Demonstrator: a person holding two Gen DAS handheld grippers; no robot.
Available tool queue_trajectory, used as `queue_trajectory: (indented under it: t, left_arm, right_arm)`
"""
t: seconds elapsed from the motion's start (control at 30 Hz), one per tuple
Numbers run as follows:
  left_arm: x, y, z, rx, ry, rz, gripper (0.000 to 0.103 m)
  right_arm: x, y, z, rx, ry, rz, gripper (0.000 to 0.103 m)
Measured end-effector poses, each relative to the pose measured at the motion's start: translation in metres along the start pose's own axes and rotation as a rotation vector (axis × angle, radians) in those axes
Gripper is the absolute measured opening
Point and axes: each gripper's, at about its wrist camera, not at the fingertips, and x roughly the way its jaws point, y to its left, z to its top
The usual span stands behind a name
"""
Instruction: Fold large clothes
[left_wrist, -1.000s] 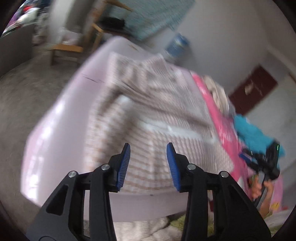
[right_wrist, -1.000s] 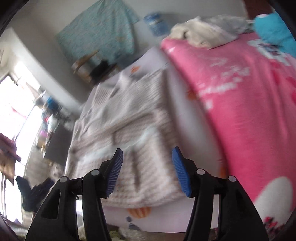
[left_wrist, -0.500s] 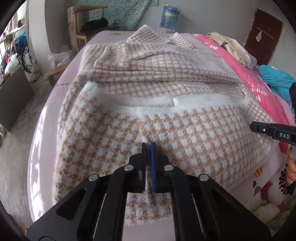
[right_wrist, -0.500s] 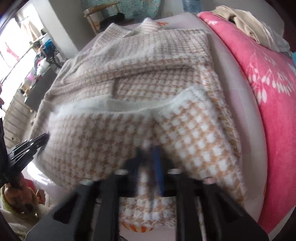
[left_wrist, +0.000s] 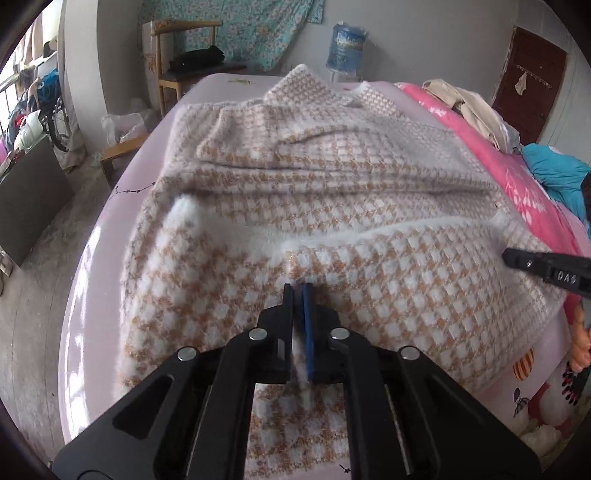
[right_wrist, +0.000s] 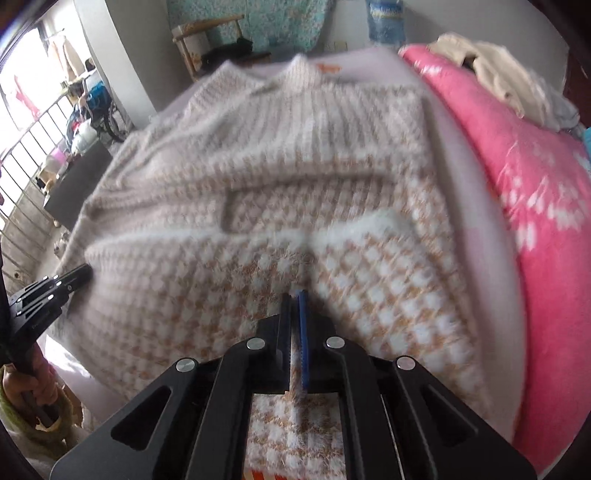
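Note:
A large beige-and-white houndstooth fleece garment (left_wrist: 332, 177) lies spread on a pale lilac bed sheet (left_wrist: 92, 280); it also fills the right wrist view (right_wrist: 295, 177). Its near hem is turned up over the body, showing a white fuzzy edge (left_wrist: 236, 232). My left gripper (left_wrist: 298, 290) is shut on the near hem at the garment's left side. My right gripper (right_wrist: 294, 295) is shut on the near hem at its right side. Each gripper shows at the edge of the other's view: the right gripper (left_wrist: 543, 267) and the left gripper (right_wrist: 48, 291).
A pink blanket (right_wrist: 517, 155) with a beige clothes pile (left_wrist: 472, 107) and a blue item (left_wrist: 557, 173) lies to the right. A wooden chair (left_wrist: 177, 81), a water bottle (left_wrist: 347, 44) and clutter by a railing (right_wrist: 33, 147) stand around the bed.
Both grippers were open above the bed a second ago. They dropped to the near hem, shut on it and have carried it up over the garment's lower part.

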Motion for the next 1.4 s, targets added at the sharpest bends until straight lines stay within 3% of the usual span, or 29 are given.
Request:
queue_trajectory:
  t: [0.07,0.1,0.13,0.2,0.3,0.4,0.47,0.57,0.77,0.9,0.93,1.0,1.23,1.4]
  left_arm:
    - [-0.007,0.005,0.002,-0.014,0.000,-0.009,0.017]
    - [-0.012,0.010,0.003,-0.028,-0.008,-0.009,0.022]
    - [-0.018,0.016,0.004,-0.045,-0.021,-0.013,0.031]
    - [-0.029,0.028,0.007,-0.075,-0.052,0.002,0.034]
    - [-0.035,0.047,0.014,-0.099,-0.073,0.076,0.035]
    - [-0.027,0.065,0.021,-0.126,-0.044,0.129,0.035]
    - [-0.020,0.071,0.025,-0.131,-0.022,0.119,0.035]
    - [-0.011,0.076,0.025,-0.158,0.018,0.041,0.035]
    - [0.006,0.077,0.021,-0.156,0.067,0.045,0.035]
    - [0.008,0.073,0.023,-0.133,0.055,0.064,0.025]
    - [0.007,0.071,0.023,-0.121,0.051,0.067,0.017]
    - [0.000,0.067,0.025,-0.113,0.025,0.075,0.010]
    - [-0.027,0.063,0.064,-0.103,-0.132,0.073,0.008]
    - [-0.002,0.061,0.083,-0.082,-0.128,0.103,0.008]
  right_arm:
    - [-0.006,-0.003,0.003,0.007,0.009,0.028,0.007]
    - [-0.010,-0.006,0.003,0.016,0.001,0.035,0.013]
    - [-0.017,-0.010,0.006,0.030,-0.019,0.040,0.027]
    - [-0.029,-0.020,0.009,0.049,-0.063,0.024,0.039]
    - [-0.038,-0.036,0.016,0.068,-0.100,-0.029,0.039]
    - [-0.031,-0.049,0.021,0.091,-0.086,-0.035,0.039]
    - [-0.022,-0.058,0.022,0.107,-0.064,-0.018,0.039]
    - [-0.008,-0.070,0.024,0.154,-0.019,0.036,0.039]
    - [0.001,-0.076,0.021,0.181,0.009,0.089,0.039]
    - [0.009,-0.071,0.021,0.152,0.026,0.070,0.035]
    - [0.008,-0.069,0.021,0.142,0.021,0.054,0.020]
    - [-0.001,-0.067,0.022,0.156,-0.006,0.068,0.009]
    - [-0.042,-0.062,0.056,0.143,-0.182,0.060,0.008]
    - [-0.015,-0.070,0.073,0.147,-0.175,0.043,0.008]
